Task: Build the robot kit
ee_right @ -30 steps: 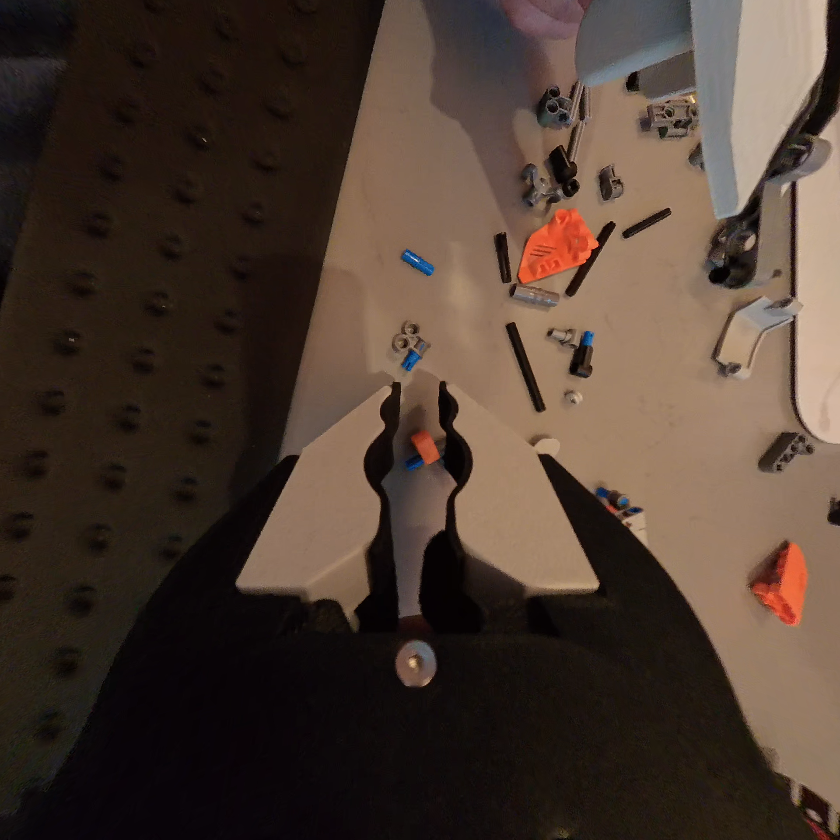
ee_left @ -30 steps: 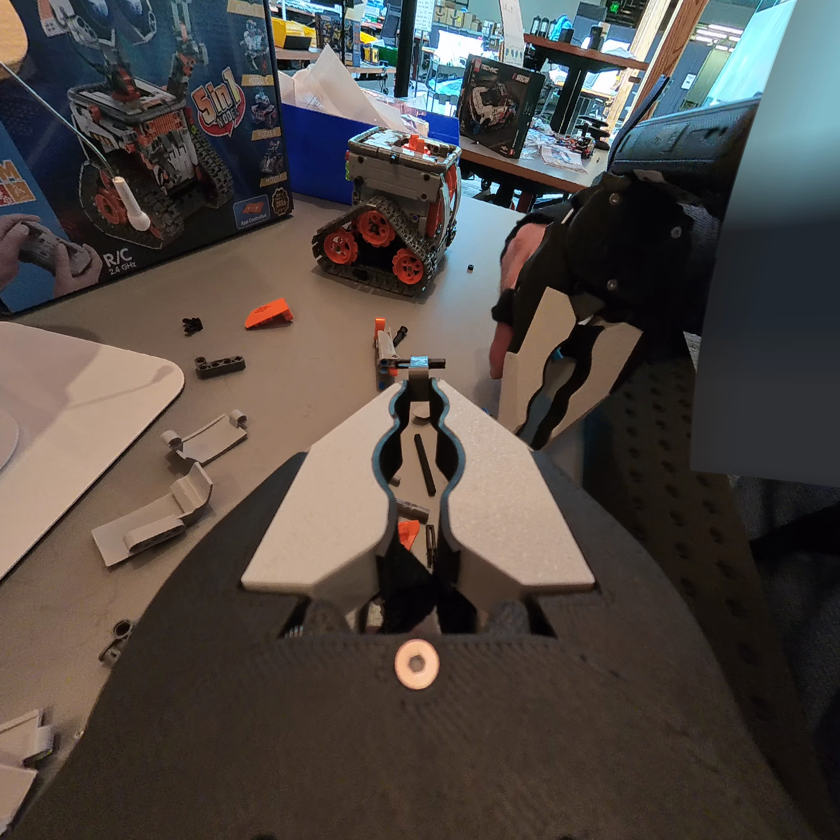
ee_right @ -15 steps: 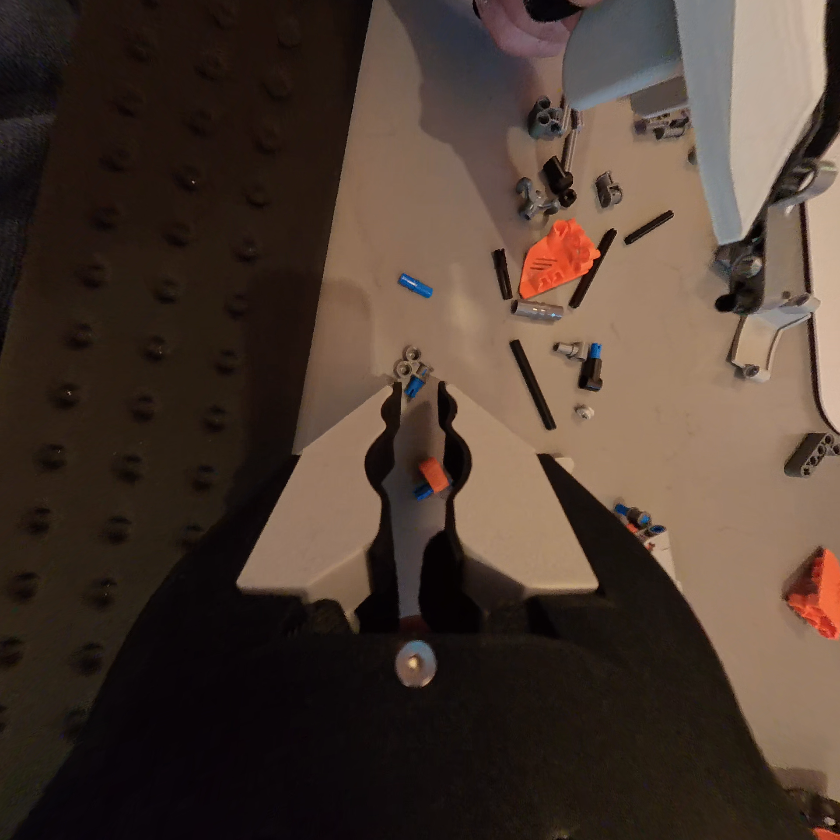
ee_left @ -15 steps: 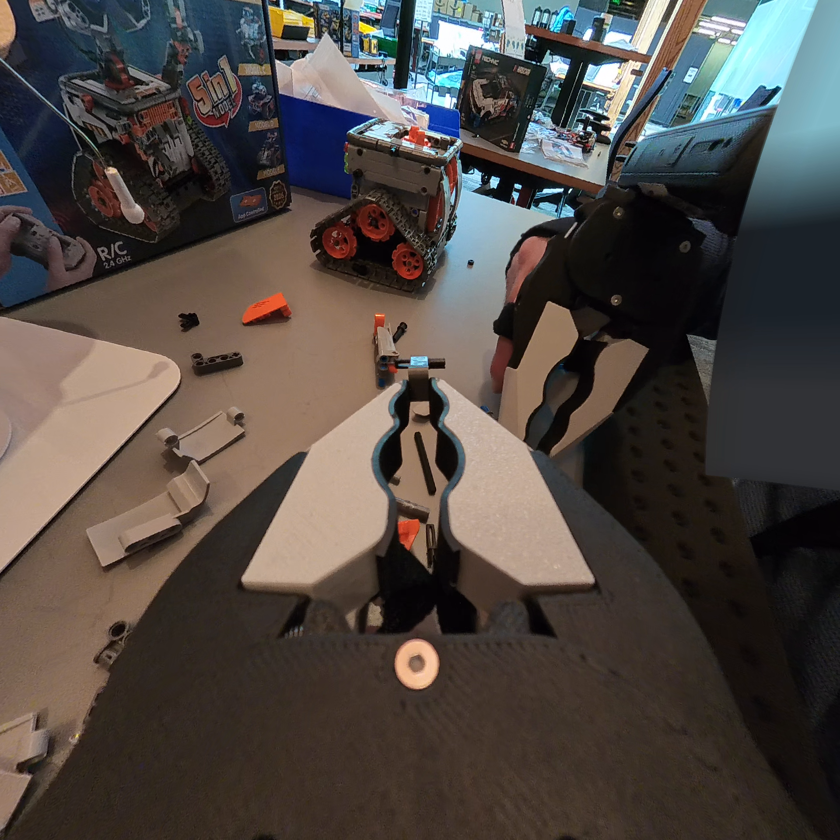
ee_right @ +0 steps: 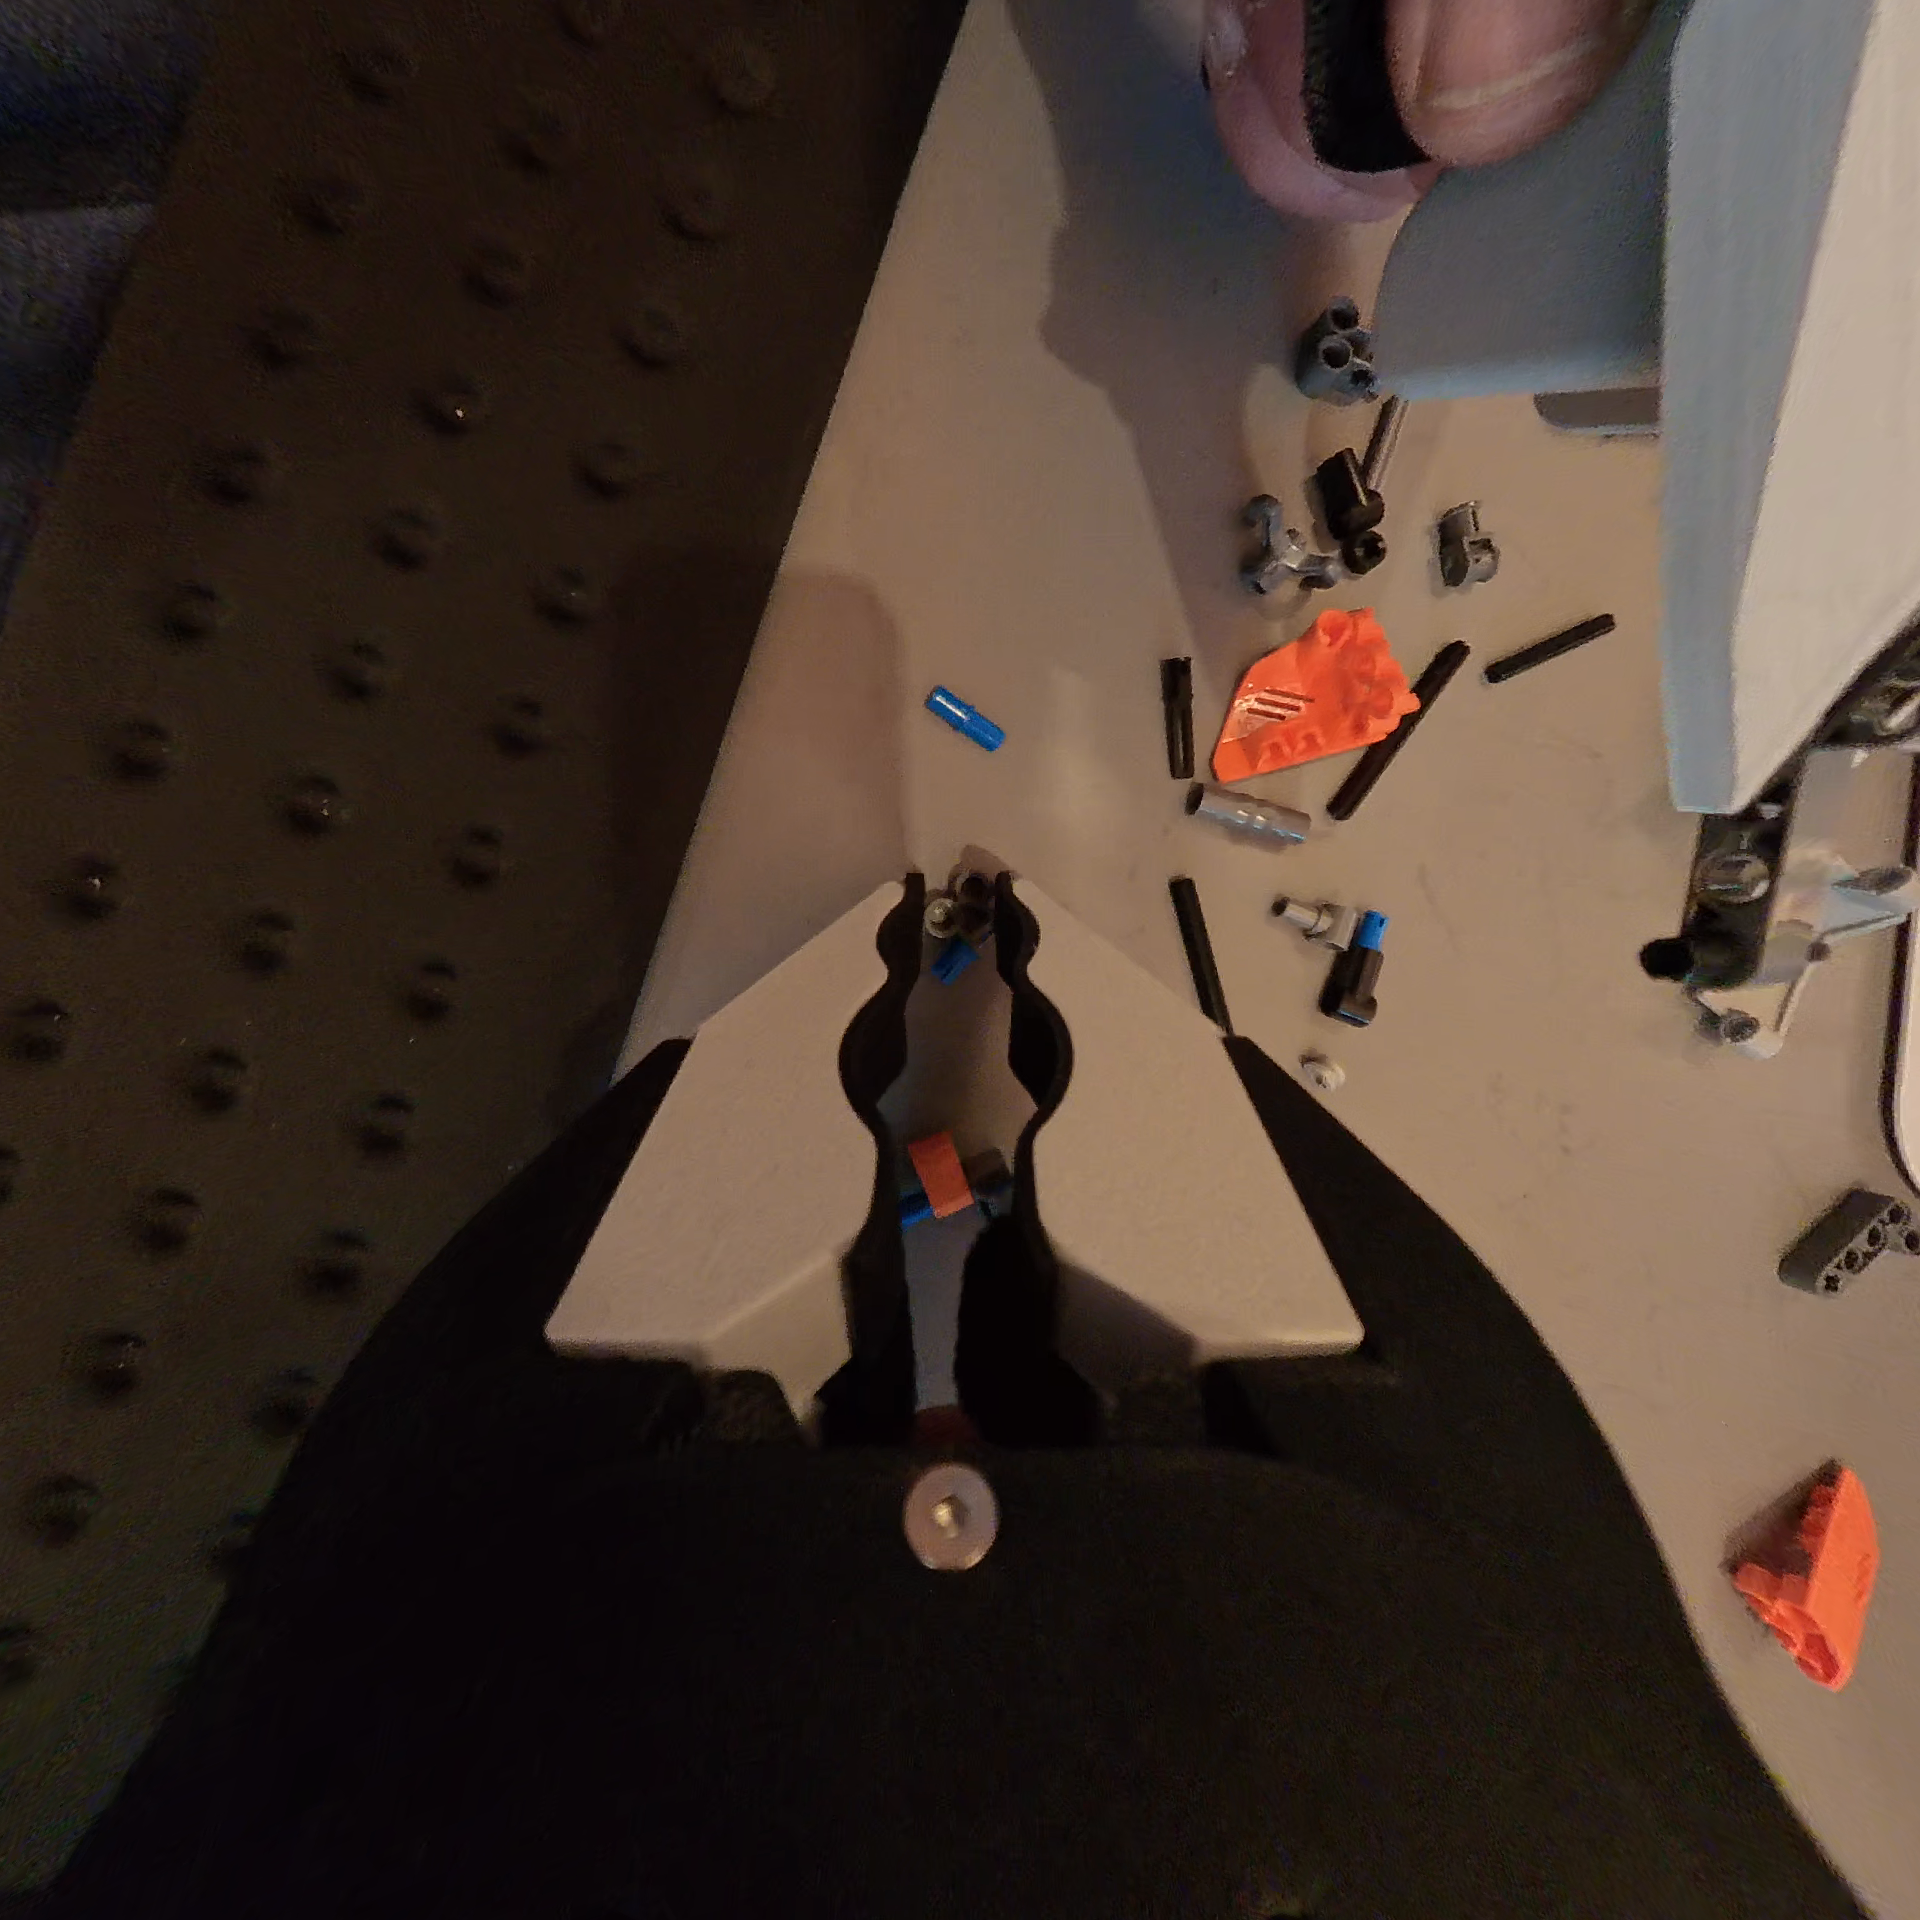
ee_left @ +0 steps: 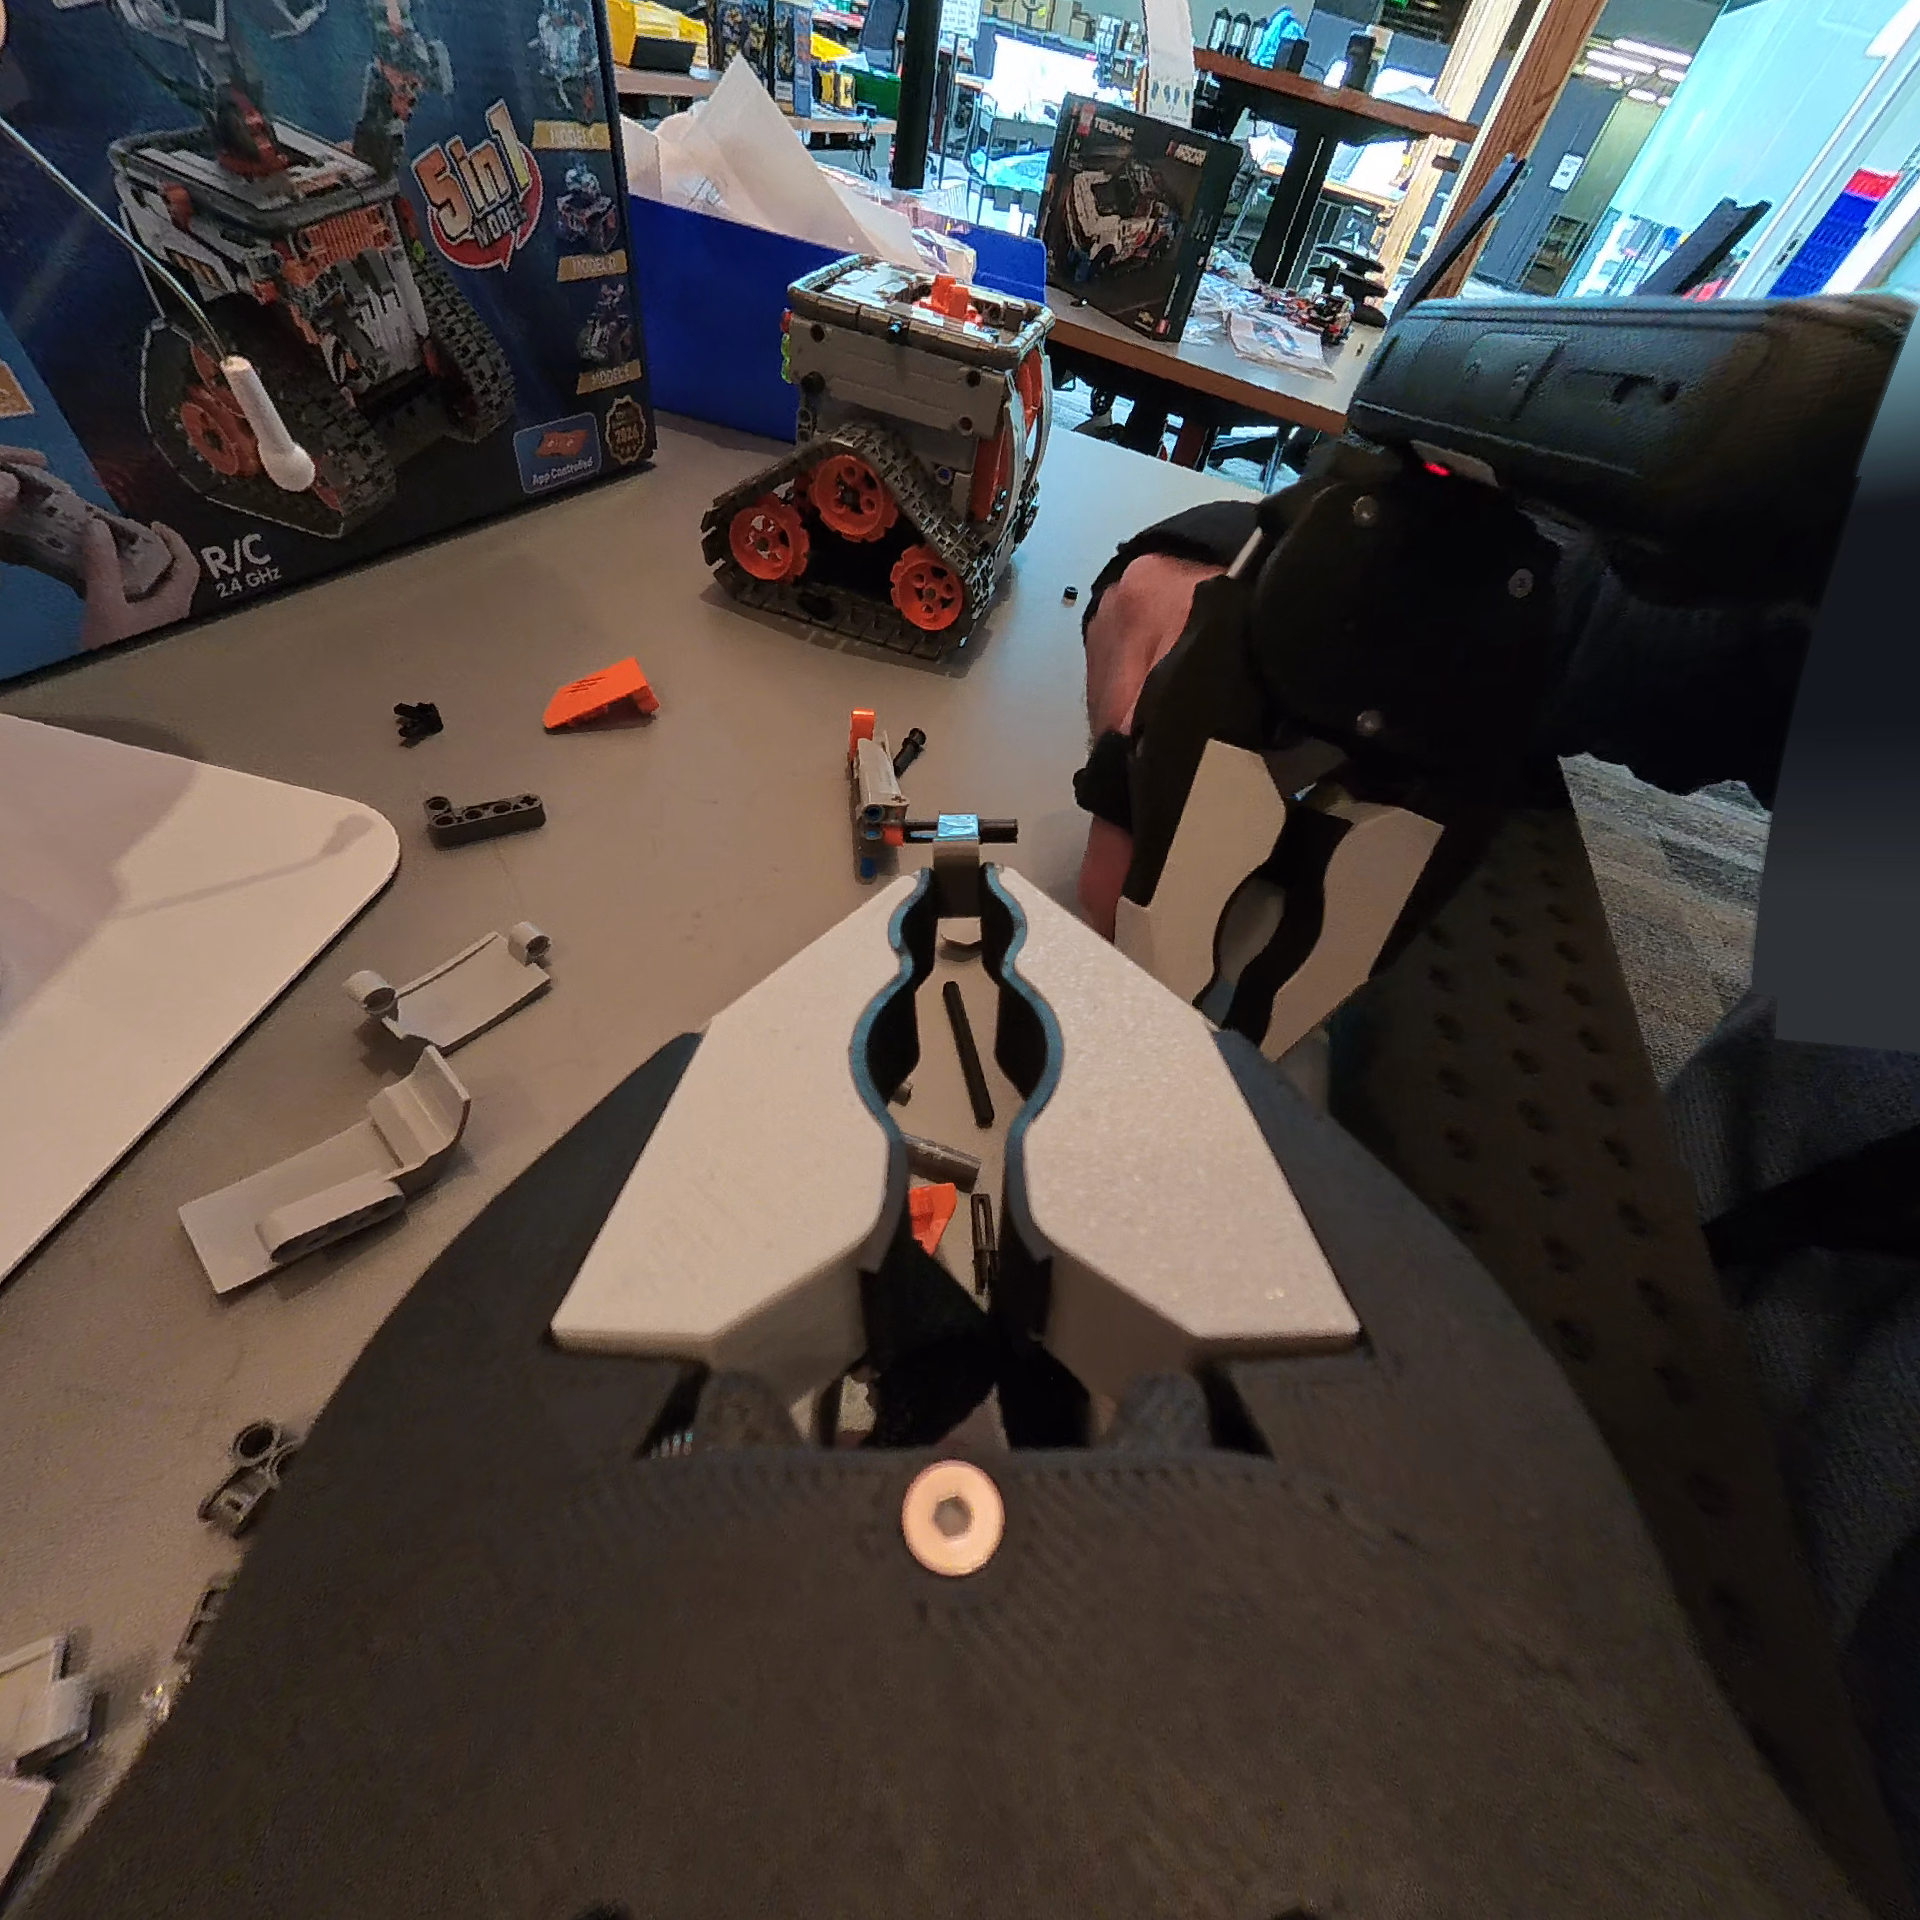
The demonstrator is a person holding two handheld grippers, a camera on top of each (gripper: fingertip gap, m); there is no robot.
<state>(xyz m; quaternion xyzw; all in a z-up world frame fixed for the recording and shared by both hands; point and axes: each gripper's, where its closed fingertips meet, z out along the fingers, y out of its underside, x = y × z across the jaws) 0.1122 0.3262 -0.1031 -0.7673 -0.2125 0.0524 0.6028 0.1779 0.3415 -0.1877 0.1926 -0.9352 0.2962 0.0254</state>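
Two claws are low over the surface [ee_left: 665, 883], both busy with tiny building parts. Left claw [ee_left: 956, 888] first: its tips are pressed together on a small grey connector [ee_left: 961, 831] held clear of the surface. A thin black axle runs through it, with the long axis crosswise, left to right, square to the fingers. The piece sticks straight out ahead of the tips, so nothing hides it.

Now the right claw [ee_right: 961, 883], pointing almost straight down. A little grey-and-black connector with a blue pin [ee_right: 958, 920] sits right between its tips, at the edge where the surface meets the dark studded mat [ee_right: 364, 623]. The jaws stand only narrowly apart, one either side of that piece (whether they already bite it, I cannot tell). Its blue pin points back toward the claw's body. Further back, under the fingers, lies an orange-and-blue bit [ee_right: 940, 1179].

The two claws are near each other. The left one shows at the top right of the right wrist view, and a hand [ee_left: 1127, 644] grips the right tool.

Around them: a loose blue pin [ee_right: 964, 717] just ahead, then an orange panel [ee_right: 1314, 696] among black axles to the right. Grey curved panels [ee_left: 457, 987] lie left of the left claw, beside a white board [ee_left: 156, 935]. Well beyond stands a tracked model [ee_left: 883, 468] with orange wheels, and a big printed box [ee_left: 312, 312].
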